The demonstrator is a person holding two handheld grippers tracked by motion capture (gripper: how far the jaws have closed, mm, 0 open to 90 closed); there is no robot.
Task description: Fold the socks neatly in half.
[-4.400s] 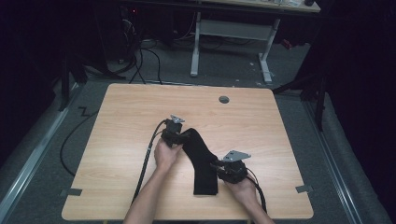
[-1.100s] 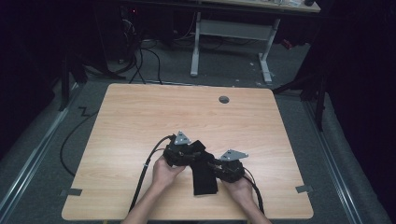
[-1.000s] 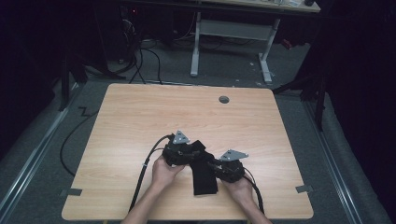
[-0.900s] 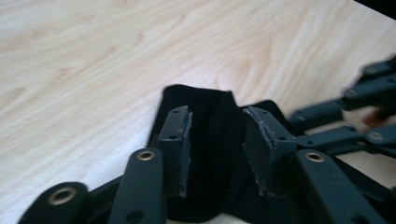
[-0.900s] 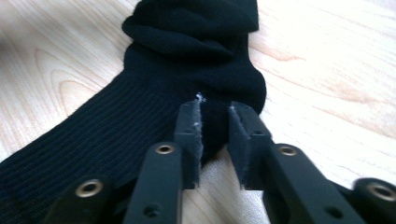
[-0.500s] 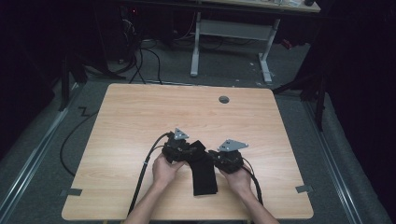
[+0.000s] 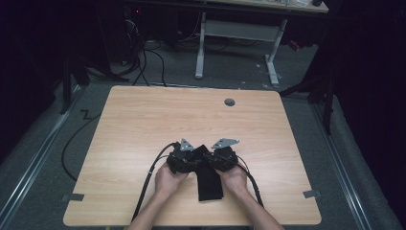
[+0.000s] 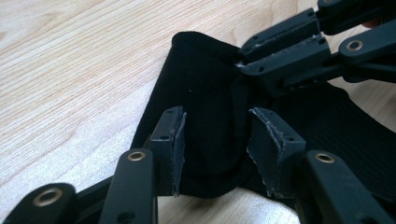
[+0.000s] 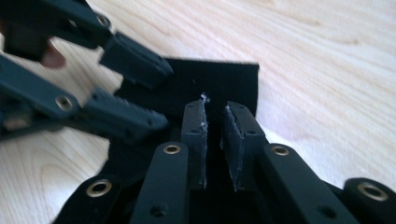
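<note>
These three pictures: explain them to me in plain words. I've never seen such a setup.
A person sits at a wooden table and works with a hand-held tool in each hand: the left gripper and the right gripper, each with two black jaws. The high view looks down from above. The other two pictures come from cameras riding on each gripper, looking along its jaws. On the table lies a black cloth. In the left gripper view the jaws stand apart with a fold of cloth between them, the pads not pressing it. In the right gripper view the jaws are nearly together over the cloth; whether they pinch it is unclear.
</note>
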